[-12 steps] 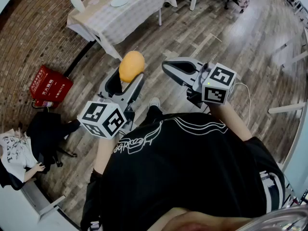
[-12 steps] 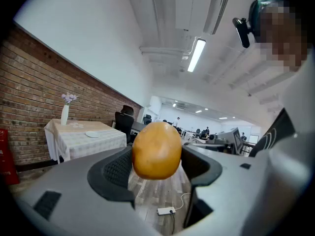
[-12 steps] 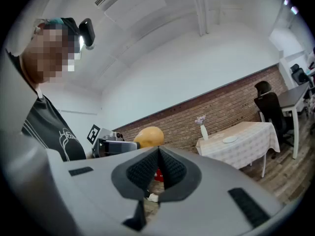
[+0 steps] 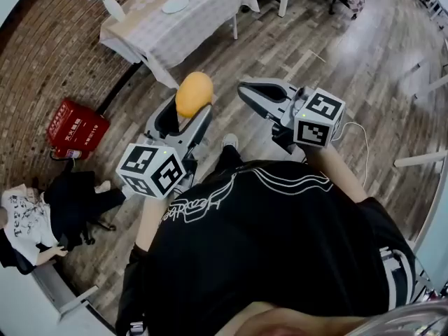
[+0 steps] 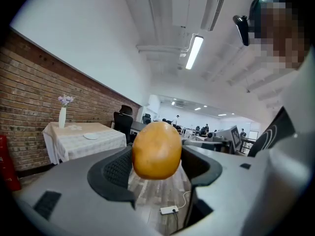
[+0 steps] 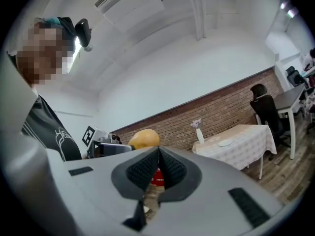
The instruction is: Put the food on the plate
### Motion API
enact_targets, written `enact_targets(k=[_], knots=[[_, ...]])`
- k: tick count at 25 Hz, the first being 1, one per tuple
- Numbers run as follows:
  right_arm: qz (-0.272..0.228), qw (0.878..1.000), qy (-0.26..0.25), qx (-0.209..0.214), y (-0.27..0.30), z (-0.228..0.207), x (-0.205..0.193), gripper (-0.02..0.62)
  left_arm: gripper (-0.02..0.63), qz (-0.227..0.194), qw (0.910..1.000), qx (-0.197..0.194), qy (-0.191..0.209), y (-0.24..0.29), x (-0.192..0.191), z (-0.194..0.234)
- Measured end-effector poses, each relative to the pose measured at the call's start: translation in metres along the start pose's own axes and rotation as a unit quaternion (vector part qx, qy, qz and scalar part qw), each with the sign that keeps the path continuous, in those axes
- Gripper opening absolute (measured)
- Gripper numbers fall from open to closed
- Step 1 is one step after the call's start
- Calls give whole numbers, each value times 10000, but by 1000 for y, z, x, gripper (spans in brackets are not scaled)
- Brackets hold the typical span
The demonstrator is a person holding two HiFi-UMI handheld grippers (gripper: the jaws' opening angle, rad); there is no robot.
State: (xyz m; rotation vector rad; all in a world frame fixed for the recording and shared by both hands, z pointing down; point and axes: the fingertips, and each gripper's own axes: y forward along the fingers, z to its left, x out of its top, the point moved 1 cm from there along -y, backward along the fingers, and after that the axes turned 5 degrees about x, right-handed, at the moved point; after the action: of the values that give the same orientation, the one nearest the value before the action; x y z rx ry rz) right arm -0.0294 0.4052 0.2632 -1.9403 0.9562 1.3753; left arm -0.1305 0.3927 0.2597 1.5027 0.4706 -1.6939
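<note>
Carrying: food [image 4: 194, 94], an orange oval pinched between the wide-spread fingers of the left gripper [image 4: 183, 119], above the floor at 12 o'clock.
Right gripper [image 4: 257, 95]: fingers pressed together, empty.
Plate [image 4: 174, 4]: on the worktop [image 4: 210, 16] at 11 o'clock, well apart from the food.
Change in the last half second: barely any; grip unaltered, so the carry is probably unfinished.

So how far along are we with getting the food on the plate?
Done: the pickup. The left gripper is clamped on the round orange food, held in the air over the wood floor. In hand: carrying it; the right gripper is shut and empty. Left: reaching the table across the room and setting the food on the white plate, which looks bare.
</note>
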Motion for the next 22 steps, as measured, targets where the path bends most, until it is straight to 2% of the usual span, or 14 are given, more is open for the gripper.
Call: enact_targets(k=[13,22], knots=[[-59,9997,18,-245,30,-62,5,-3,307,10,9999,-112,-78,53,8,53],[100,9986,231,-454,89,-164,23,-3,307,188,9994,-182,-225,134,39,137]])
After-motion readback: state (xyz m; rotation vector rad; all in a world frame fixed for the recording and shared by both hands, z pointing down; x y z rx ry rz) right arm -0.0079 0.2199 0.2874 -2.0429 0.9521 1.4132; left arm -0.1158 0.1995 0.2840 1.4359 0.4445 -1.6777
